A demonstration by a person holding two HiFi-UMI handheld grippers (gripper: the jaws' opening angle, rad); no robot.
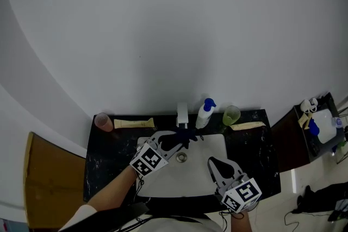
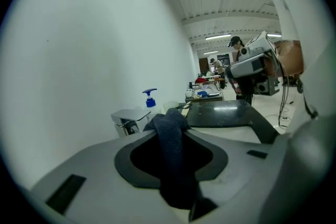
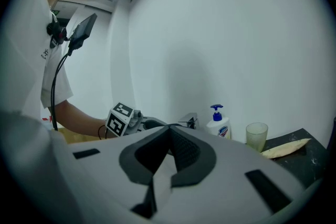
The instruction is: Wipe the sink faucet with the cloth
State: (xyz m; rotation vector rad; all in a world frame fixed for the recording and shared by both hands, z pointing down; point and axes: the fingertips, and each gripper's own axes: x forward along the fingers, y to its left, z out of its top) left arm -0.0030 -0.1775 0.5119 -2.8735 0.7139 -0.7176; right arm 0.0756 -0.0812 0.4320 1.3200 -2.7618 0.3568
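Seemingly the wiping has hardly begun: the left gripper [image 1: 173, 142] clamps the dark cloth [image 1: 186, 136] over the far end of the sink [image 1: 215, 145], just before the faucet [image 1: 182, 115], while the right gripper [image 1: 216, 164] hangs closed and empty nearer me.

Strip-lit ceiling [image 2: 218, 36], cluttered tables [image 2: 207, 93], standalone sink counter [image 1: 255, 141]: a workshop hall.
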